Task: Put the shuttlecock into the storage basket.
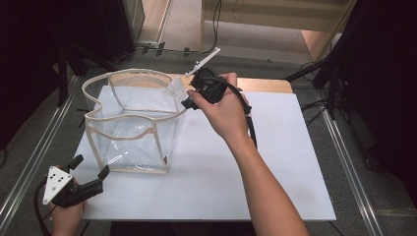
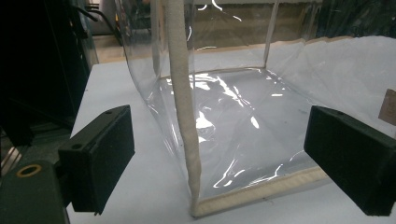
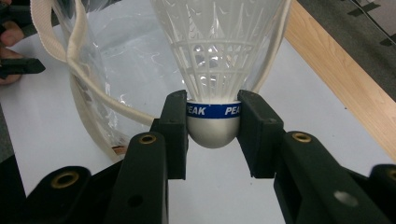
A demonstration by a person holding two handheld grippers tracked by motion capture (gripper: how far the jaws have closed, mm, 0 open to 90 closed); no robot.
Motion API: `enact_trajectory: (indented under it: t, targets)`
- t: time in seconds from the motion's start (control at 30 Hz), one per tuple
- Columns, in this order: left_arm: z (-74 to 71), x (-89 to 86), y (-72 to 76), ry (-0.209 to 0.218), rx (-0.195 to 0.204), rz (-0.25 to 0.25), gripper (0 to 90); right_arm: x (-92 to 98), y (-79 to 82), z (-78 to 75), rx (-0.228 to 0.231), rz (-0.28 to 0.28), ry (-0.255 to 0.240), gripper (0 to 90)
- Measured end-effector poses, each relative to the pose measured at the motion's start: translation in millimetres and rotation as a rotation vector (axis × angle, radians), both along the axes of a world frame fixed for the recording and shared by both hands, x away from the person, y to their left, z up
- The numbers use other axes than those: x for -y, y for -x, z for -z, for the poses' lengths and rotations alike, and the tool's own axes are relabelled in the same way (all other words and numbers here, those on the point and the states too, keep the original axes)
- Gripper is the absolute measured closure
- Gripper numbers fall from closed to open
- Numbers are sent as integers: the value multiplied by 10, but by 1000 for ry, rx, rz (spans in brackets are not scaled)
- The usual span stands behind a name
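Two tongs are in play. The right tongs (image 3: 213, 122) sit low in the middle of the right gripper view, their jaws clamped on the rounded grey cork of one shuttlecock (image 3: 217, 70), just under its blue band printed PEAK; its white plastic skirt is a ribbed lattice that flares upward. In the high view the right hand (image 1: 223, 110) holds them at upper centre, just beside the bag's far right rim. The left tongs (image 1: 90, 173) lie at lower left of that view with jaws apart and nothing between them, near the bag's front corner. One bag (image 1: 133, 123) stands open: clear, glossy, creased plastic in a boxy shape, edged with cream woven tape. It rests on one matte white board (image 1: 236, 172) over the wooden table (image 1: 268, 84). Grey floor and dark stands surround it.
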State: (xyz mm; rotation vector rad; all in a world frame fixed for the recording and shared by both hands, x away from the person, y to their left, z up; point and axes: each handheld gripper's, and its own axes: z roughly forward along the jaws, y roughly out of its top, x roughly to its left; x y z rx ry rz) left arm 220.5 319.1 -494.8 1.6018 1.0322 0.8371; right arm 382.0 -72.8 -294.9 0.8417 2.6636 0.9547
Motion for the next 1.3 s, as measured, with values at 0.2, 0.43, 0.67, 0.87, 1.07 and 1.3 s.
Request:
enact_trajectory:
  t: [0.2,0.43,0.67,0.87,1.07,1.3]
  targets:
    - [0,0,0,-1,0,0,90,-59,-16,10,-4,-3,-7,630]
    - [0,-1,0,2,0,0,90,-108,-29,39,21,6,-13,461]
    - [-1,-4,-1,3,0,1,90,-8,3,57,57,43,-27,199]
    - [0,-2,-1,-2,-2,0,90,154,49,111,45,34,-41,110]
    - [1,3,-1,-3,-2,-2,90,302,97,215,40,39,-42,0]
    - [1,3,-1,-4,-1,-2,90,434,155,344,40,53,-43,0]
